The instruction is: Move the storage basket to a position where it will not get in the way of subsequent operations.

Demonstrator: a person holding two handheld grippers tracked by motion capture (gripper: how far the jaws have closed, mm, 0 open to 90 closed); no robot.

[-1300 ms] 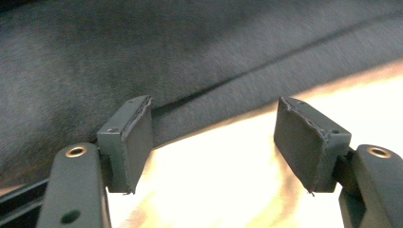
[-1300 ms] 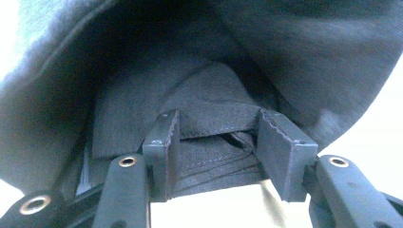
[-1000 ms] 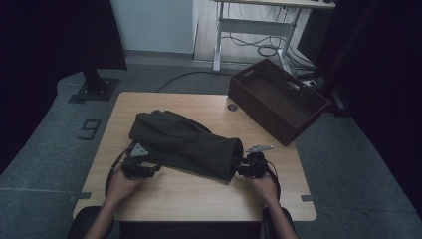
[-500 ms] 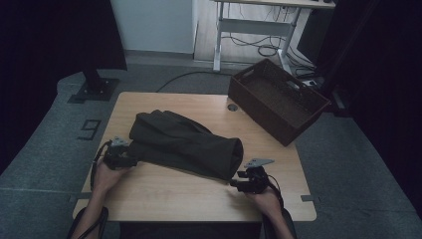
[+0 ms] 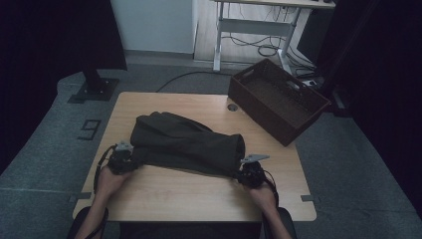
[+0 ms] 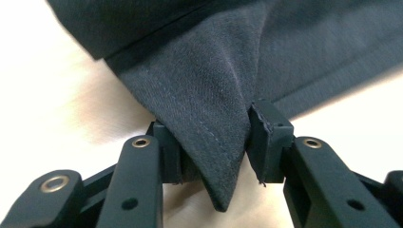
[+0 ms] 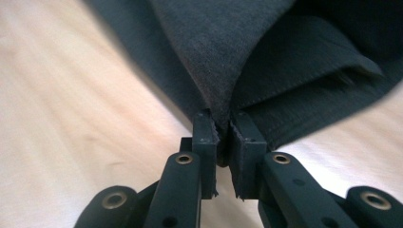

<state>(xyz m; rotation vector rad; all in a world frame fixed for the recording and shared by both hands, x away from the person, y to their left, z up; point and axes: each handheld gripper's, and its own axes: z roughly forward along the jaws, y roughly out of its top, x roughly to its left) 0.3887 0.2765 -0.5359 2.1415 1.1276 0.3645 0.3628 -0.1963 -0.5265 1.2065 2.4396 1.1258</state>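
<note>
A dark folded garment (image 5: 184, 142) lies across the middle of the wooden table (image 5: 199, 199). My left gripper (image 5: 132, 158) is at its near left corner. In the left gripper view that corner (image 6: 209, 95) sits between the jaws, which have just been closing; the cloth creases against both pads (image 6: 266, 142). My right gripper (image 5: 240, 172) is at the garment's near right end. Its jaws have just been closing too, and in the right gripper view the pads (image 7: 204, 137) pinch a raised fold of the cloth (image 7: 218, 47) with almost no gap.
A brown open basket (image 5: 278, 99) stands tilted over the table's far right corner. A small round grommet (image 5: 232, 106) sits in the tabletop near it. Bare wood runs along the front edge. Behind the table are a desk frame with cables (image 5: 254, 30) and a black stand base (image 5: 92, 89).
The left hand moved out to the left and now sits at the garment's left corner. The right hand drew back toward the front edge, then returned to the garment's right end.
</note>
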